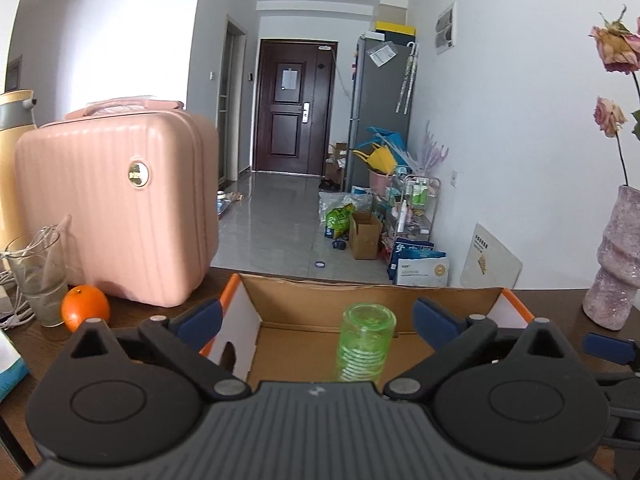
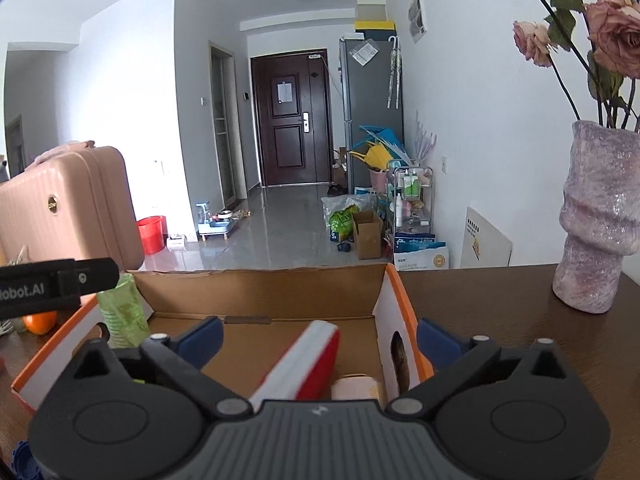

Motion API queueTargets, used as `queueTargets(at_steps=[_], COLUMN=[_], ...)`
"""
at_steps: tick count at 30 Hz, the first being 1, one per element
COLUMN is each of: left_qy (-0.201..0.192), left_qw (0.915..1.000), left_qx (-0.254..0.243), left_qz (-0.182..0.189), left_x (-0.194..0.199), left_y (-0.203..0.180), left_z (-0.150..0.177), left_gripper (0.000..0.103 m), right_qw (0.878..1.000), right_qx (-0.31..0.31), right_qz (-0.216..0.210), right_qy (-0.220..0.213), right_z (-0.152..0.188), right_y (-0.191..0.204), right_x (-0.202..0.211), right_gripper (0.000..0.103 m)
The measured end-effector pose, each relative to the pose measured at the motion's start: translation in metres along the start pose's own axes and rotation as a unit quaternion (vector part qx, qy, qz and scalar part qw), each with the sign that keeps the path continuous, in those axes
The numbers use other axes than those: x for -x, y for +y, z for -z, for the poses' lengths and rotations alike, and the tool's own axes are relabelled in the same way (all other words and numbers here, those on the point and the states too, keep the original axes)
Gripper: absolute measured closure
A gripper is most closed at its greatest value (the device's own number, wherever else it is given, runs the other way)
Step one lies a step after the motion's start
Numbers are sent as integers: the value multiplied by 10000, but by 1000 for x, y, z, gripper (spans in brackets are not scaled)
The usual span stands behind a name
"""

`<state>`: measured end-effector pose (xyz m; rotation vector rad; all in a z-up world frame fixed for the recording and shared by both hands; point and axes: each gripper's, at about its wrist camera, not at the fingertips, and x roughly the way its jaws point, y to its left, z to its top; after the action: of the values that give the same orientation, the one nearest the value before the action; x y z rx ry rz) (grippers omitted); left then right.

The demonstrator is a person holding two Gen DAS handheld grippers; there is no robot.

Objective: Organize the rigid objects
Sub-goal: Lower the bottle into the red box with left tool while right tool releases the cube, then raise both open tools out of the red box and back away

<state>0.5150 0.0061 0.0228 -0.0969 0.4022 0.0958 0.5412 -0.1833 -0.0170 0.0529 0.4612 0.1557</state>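
The dark wooden desk [image 2: 500, 320] carries a pink suitcase [image 1: 116, 204] and an open cardboard box [image 2: 260, 288]. Inside the box stand a green ribbed cup [image 1: 364, 344] at its left and a red-and-white block [image 2: 308, 360] leaning at right. The left gripper [image 1: 316, 320] and the right gripper [image 2: 318, 340] both gape wide, empty, above the box.

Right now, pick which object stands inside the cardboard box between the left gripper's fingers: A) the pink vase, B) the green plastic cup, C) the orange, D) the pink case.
B: the green plastic cup stands in the cardboard box, between the open fingers of the left gripper.
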Motion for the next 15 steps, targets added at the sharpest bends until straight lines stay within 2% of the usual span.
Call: queueTargets(at_steps=[15], left_qy=[12], left_qw=[10000], left_qx=[-8], left_qz=[15], left_x=[15], left_y=[2], left_z=[-2], left_gripper=[0], right_qw=[9999], right_qx=[-21], right_qz=[84], right_qy=[83], right_z=[-5], right_y=[1], right_x=[19], right_gripper=[0])
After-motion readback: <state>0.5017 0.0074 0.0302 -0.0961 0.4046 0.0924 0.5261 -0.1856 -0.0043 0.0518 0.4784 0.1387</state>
